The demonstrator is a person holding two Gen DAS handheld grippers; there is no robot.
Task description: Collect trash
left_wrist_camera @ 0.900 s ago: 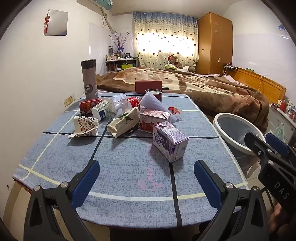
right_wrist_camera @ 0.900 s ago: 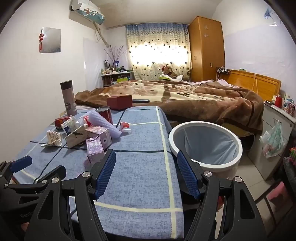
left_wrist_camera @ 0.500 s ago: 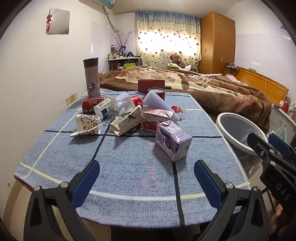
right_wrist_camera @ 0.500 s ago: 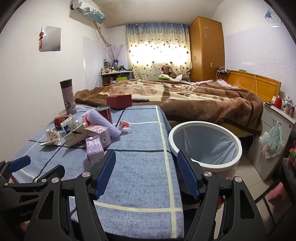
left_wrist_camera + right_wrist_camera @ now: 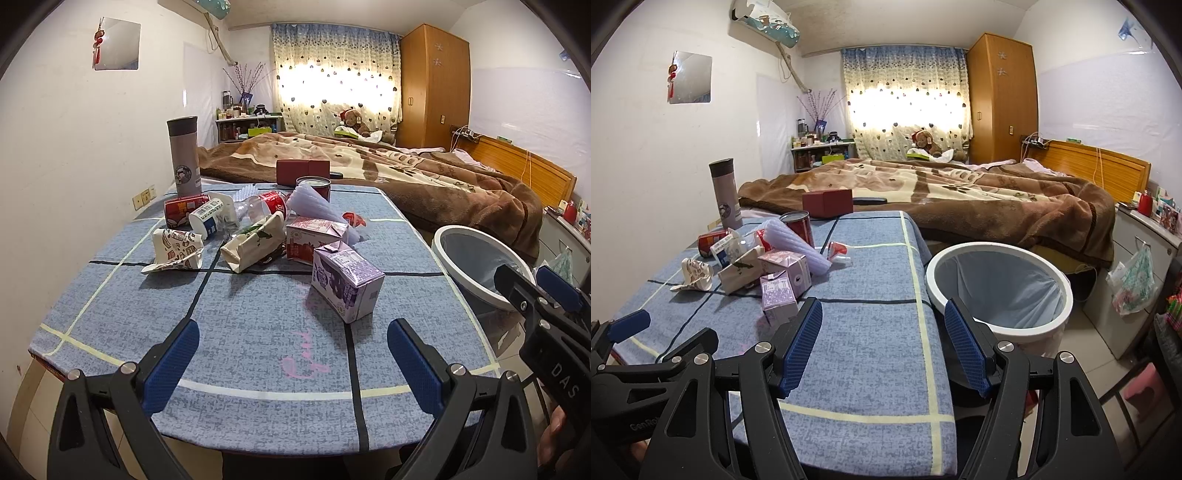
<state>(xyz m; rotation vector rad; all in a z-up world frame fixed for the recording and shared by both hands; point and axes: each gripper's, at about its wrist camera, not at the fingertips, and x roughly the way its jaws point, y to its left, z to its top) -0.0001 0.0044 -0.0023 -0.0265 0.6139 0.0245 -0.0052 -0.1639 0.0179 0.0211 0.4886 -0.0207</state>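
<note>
Since the earlier frames the left gripper [image 5: 293, 354] has eased toward the table [image 5: 258, 332], so the litter looms slightly larger; the right gripper [image 5: 882, 345] has barely shifted. Left wrist view, left to right. At 9 o'clock the table's left edge runs close along the wall. Bare cloth lies between the near edge and the litter. One grey flask [image 5: 183, 156] stands upright at 11 o'clock. Below it lie one red can [image 5: 181, 210] on its side, one white cup [image 5: 207, 218], one patterned paper cup [image 5: 176, 251] crushed flat, and one cream carton [image 5: 253, 245]. Behind these: one clear bottle [image 5: 264, 206], one upright tin [image 5: 314, 186], one pale ribbed sleeve [image 5: 319, 214]. One pink carton [image 5: 316, 238] touches one purple carton [image 5: 345, 284], the nearest piece, at 12 o'clock ahead of the released left jaws and slightly right of their midline, apart from both pads. At 3 o'clock, one white bin [image 5: 476, 264] stands beside the table's right edge. In the right wrist view, the right jaws are likewise spread wide and empty, over the table's near right edge, with the bin just ahead at 1 o'clock.
</note>
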